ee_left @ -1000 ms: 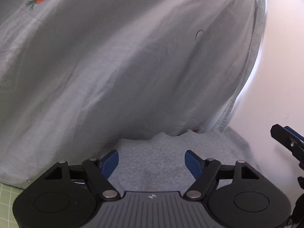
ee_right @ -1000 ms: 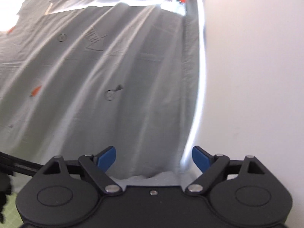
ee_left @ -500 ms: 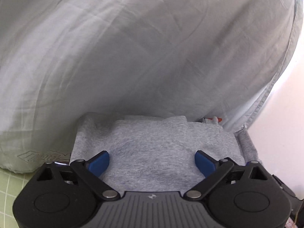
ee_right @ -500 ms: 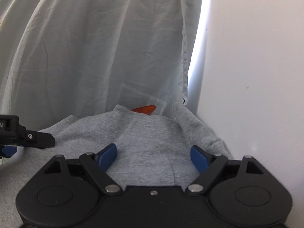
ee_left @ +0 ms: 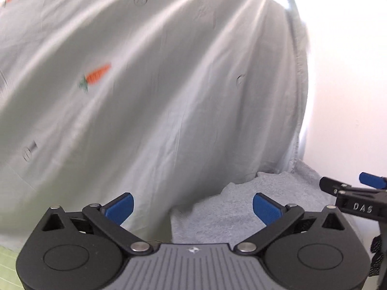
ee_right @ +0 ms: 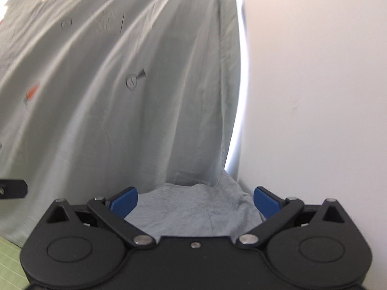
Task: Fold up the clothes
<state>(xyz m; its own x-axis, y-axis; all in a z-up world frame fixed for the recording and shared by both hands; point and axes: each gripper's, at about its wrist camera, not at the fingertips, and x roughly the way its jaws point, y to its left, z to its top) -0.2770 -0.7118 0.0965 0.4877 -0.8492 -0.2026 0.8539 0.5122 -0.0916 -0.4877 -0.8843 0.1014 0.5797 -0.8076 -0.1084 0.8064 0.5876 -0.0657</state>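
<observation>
The grey garment lies bunched low in front of both tools, pushed up against the foot of a pale hanging sheet printed with small carrots, right beside a white wall. No basket, box or other container shows in either view; the cloth sits on the surface, where a sliver of green cutting mat peeks out at the lower left corner.

The left gripper has just been spreading its jaws, and they now stand wide apart with nothing pinched. The garment's left edge falls between the blue pads, most of its bulk lying toward the right-hand pad and beyond it; the pads do not press on it.

The right gripper has likewise just been opening and is fully spread. The grey fabric fills the gap between its fingers, humped up slightly, but the pads stand clear of it on either side.

In the left wrist view the right tool's black fingertip with a blue pad pokes in from the right edge, just past the garment.
</observation>
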